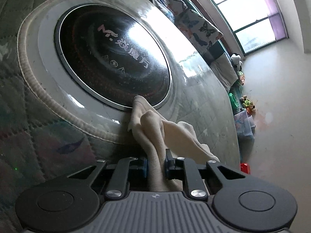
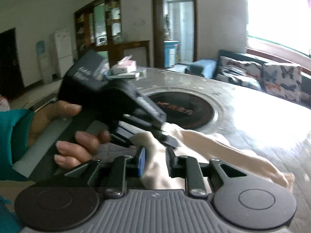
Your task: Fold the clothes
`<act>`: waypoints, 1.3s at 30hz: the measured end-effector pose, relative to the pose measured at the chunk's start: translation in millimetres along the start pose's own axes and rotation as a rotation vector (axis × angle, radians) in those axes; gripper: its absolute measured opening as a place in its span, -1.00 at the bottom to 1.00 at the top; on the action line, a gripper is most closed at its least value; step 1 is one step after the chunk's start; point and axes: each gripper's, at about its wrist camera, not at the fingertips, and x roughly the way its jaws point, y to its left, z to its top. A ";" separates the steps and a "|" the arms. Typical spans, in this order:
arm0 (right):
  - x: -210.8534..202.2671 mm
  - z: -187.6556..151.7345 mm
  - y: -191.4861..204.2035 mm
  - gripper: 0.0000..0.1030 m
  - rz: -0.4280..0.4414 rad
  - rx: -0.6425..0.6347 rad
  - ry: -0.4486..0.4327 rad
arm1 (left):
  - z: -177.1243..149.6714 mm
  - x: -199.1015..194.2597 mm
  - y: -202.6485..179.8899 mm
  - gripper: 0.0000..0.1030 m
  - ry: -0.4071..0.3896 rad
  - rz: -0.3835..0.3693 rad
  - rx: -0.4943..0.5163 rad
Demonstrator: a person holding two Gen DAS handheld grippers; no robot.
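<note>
Item one: the pale cream, soft knitted garment (image 1: pixel 155 128), a long narrow piece, possibly a sock or a sleeve; I cannot tell which. It lies bunched and partly lifted off the bench (image 1: pixel 204 101), a quilted, glossy-covered top with a round black glass cooktop inset (image 1: pixel 112 58) ringed in white. One end of the cloth reaches just to the rim of that inset.

Item two: my left hand-held gripper (image 1: pixel 156 164), black linkage arms with blue pads. Its jaws are clamped on a gathered fold of the cream cloth, which runs straight between the pads and back under the gripper body. I judge the pinch is there to hold one end fixed while the other end is brought over.

Item three: my right hand-held gripper (image 2: pixel 155 162), same build. Its jaws are closed on another part of the same cloth, just beside the left one's fingertips. The rest of the garment trails away to the right across the bench.

Item four: the person's left hand (image 2: pixel 64 132), teal knit sleeve (image 2: pixel 13 136), wrapped round the left gripper's handle, seen blurred in the right wrist view.

Both grips sit close together, so the cloth hangs between and beyond them; I judge the fold is at an early stage.
</note>
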 end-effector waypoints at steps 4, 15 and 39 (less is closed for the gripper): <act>-12.0 -7.6 -39.8 -0.58 -0.141 0.084 0.014 | -3.6 -1.2 -3.3 -0.67 -0.010 0.020 0.049; -17.6 -55.7 -168.8 -0.26 -0.384 0.422 0.064 | -8.2 0.8 -10.5 -0.66 -0.026 0.055 0.134; -56.5 -31.7 -177.1 -0.81 -0.413 0.397 -0.075 | -10.8 24.5 -98.3 -0.71 -0.051 0.044 0.472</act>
